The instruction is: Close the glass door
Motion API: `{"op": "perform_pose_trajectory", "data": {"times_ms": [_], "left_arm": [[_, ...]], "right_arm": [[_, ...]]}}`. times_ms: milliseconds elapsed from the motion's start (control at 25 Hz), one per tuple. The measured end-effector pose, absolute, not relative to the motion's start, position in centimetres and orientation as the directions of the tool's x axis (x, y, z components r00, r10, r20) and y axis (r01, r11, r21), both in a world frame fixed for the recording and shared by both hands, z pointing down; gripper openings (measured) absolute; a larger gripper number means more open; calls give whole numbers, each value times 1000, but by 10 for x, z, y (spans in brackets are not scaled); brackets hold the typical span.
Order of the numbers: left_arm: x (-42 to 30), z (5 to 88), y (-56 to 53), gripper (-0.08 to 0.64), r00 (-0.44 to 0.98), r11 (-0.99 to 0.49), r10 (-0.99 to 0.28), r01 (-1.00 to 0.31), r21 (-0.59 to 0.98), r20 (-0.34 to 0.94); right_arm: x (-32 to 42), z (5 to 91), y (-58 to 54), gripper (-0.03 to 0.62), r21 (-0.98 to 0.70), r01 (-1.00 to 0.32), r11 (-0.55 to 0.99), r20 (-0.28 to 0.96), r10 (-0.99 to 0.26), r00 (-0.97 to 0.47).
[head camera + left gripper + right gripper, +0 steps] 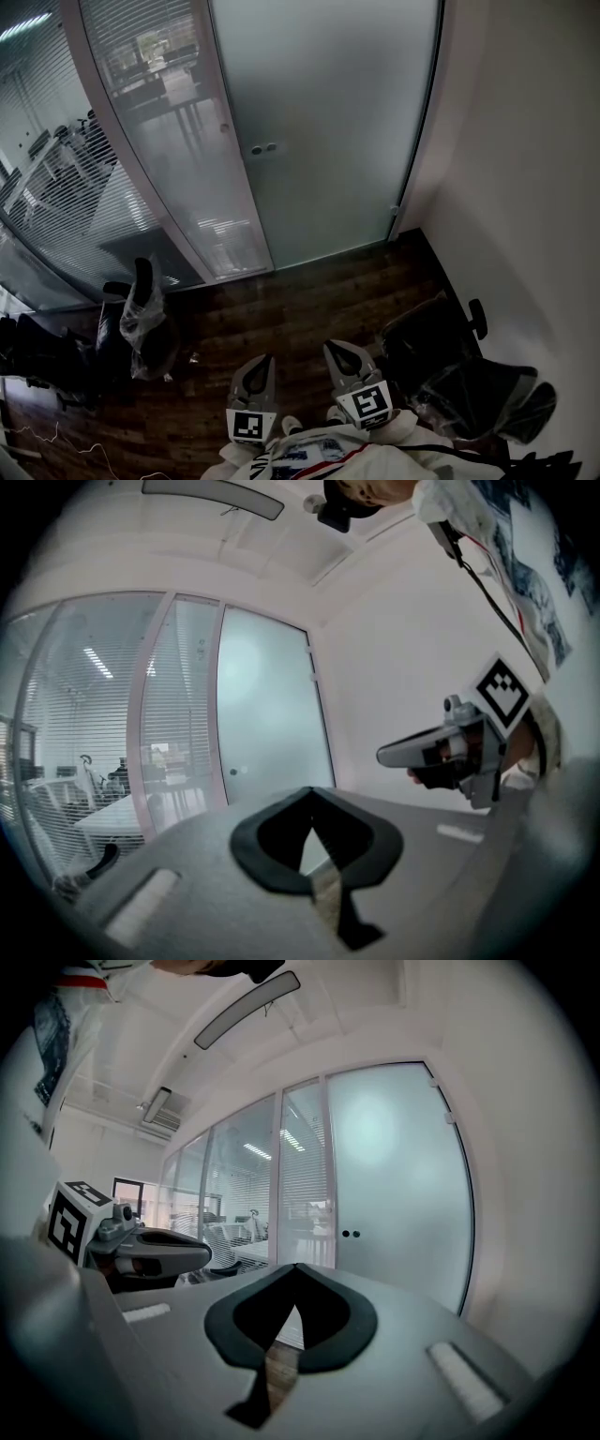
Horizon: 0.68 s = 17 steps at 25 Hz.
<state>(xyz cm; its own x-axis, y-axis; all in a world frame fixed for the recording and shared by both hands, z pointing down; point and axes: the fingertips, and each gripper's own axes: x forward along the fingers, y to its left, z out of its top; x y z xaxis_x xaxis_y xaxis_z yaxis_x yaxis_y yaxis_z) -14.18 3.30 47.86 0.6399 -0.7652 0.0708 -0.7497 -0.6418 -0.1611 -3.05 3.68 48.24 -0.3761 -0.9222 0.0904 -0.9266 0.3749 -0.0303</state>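
Glass door [323, 141]: a tall frosted panel on the far side of the room. It fills the opening between the pale post of the partition on its left and the dark strip by the wall on its right. Its bottom edge runs in line with the partition's foot.
Door fitting [263, 148]: two small dark round spots side by side near the door's left edge, at mid height.
Left tongs [265, 361]: held near the person's body and pointing level toward the door, well apart from it. The jaws are brought together at the tips with nothing between them.
Right tongs [336, 349]: just beside the left tongs, on their right, and pointing the same way. The jaws are closed tip to tip and empty.
Partition [150, 141]: clear glass with slatted blinds, left of the door. Desks and chairs show through it.
Floor [300, 300]: dark wood boards between the person and the door.
Left chair [141, 319]: black, partly wrapped in clear plastic, standing near the partition.
Right chair [459, 375]: black, also under plastic, near the white wall [525, 187] and close to the right tongs.
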Motion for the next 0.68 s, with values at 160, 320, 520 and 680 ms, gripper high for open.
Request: {"op": "perform_pose_trajectory", "data": {"times_ms": [160,320,520,680], "left_arm": [[-138,479,33,-2,643,-645,-762,-748,-153,68],[-136,477,31,-2,649,-650,-758,-742,-166,65],[-135,478,28,-2,643,-644,-763,-749,-156,68],[-132,477,24,-2,646,-646,-761,-746,-161,62]], "right_arm": [[-29,477,35,5,-32,-925,378,88,-921,-379],[-28,474,35,5,-18,-923,385,95,-918,-385],[-27,478,32,5,-17,-922,387,96,-917,-387],[-25,477,28,5,-12,-923,385,94,-918,-384]]}}
